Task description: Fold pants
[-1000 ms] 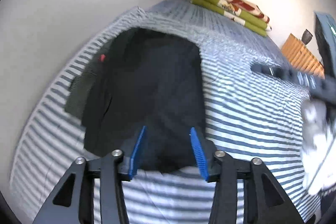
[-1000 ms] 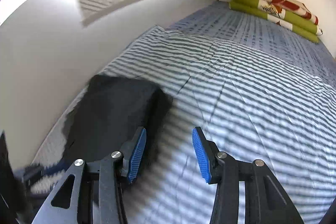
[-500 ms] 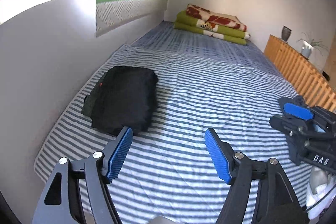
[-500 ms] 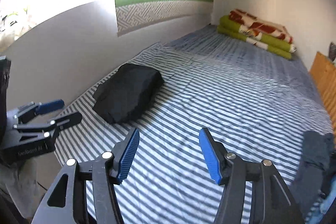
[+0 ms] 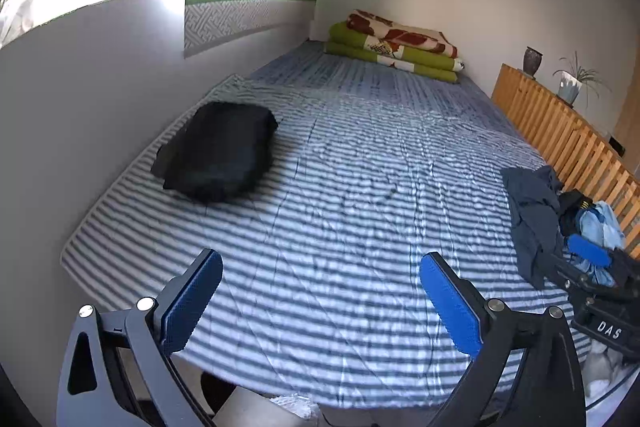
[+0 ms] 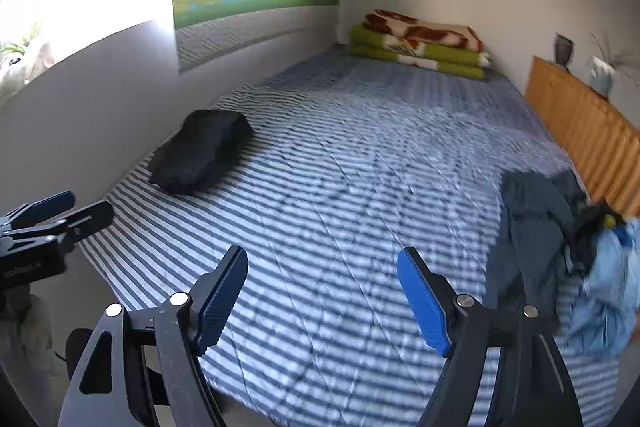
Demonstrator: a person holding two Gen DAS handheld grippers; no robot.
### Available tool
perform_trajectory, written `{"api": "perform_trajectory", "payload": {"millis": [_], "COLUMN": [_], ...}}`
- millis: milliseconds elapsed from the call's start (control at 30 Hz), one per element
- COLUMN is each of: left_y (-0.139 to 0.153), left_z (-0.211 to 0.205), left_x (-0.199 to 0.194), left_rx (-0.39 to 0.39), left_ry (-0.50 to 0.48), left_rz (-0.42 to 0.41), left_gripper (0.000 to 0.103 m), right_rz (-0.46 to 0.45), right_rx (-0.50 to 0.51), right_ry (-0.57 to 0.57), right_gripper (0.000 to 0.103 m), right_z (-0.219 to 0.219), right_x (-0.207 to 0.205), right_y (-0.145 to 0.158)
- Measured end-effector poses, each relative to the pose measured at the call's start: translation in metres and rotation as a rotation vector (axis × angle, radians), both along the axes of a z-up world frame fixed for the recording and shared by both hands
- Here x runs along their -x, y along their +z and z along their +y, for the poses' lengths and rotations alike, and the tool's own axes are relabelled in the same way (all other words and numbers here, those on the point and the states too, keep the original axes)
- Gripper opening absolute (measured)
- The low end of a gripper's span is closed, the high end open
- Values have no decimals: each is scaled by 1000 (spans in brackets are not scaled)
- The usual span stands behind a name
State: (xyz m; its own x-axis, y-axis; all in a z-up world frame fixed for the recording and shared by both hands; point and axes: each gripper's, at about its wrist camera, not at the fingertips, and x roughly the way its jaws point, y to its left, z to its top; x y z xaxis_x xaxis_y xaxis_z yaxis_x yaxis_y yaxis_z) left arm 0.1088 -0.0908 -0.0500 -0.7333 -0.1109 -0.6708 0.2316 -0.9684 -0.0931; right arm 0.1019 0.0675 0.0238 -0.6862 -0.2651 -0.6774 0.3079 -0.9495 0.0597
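Pants, left wrist view: a black folded bundle, the pants [image 5: 218,151], lies on the striped bed [image 5: 344,227] beside its left edge, close to the wall, its long axis running along that edge toward the head of the bed.
Left gripper: the left gripper [image 5: 320,301] hangs over the foot edge of the bed, jaws wide and opening, nothing between the blue pads [image 5: 450,305] but bare striped cover.
Bearing: the bundle sits up and to the left of the jaws, well apart from them.
Clothes pile: a heap of loose dark and light-blue garments [image 5: 552,215] rests at the bed's right edge, against the wooden slatted rail [image 5: 560,135]; the right gripper [image 5: 592,259] shows near it.
Far end: folded green and red blankets [image 5: 396,45] lie at the head of the bed.

Pants, right wrist view: the same black bundle [image 6: 200,151] rests by the left edge, far up and left of the jaws.
Right gripper: the right gripper [image 6: 322,297] has jaws parted and opening, empty, over the foot of the bed.
Neighbour: the left gripper [image 6: 52,211] shows at the left margin.
Pile: the loose garments [image 6: 560,247] lie just right of the right gripper.
Judgement: the black pair looks finished; if another pair comes from the pile, the right hand is the nearer one.
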Motion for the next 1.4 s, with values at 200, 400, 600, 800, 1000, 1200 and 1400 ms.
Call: {"api": "perform_trajectory", "payload": {"millis": [200, 400, 600, 800, 1000, 1200, 1400], "left_y": [-10, -6, -5, -4, -6, -9, -11], "left_z": [4, 6, 4, -2, -5, -6, -5], "left_x": [-9, -16, -19, -20, -19, -15, -12], "left_rx": [23, 29, 27, 21, 19, 19, 23], "left_ry": [15, 21, 23, 32, 40, 41, 39], "left_rz": [-20, -12, -15, -14, -15, -20, -20], "left_gripper": [101, 101, 101, 101, 102, 102, 102], "right_rz": [-36, -6, 8, 5, 3, -3, -10], "right_rx": [7, 8, -19, -29, -28, -33, -26], "right_ry": [-37, -41, -22, -11, -14, -7, -11], "right_gripper": [77, 78, 78, 78, 78, 78, 78], "right_z": [20, 22, 12, 4, 2, 2, 4], "right_x": [-17, -22, -24, -25, -24, -23, -22], "right_y": [-19, -12, -13, -15, -14, -15, -17]}}
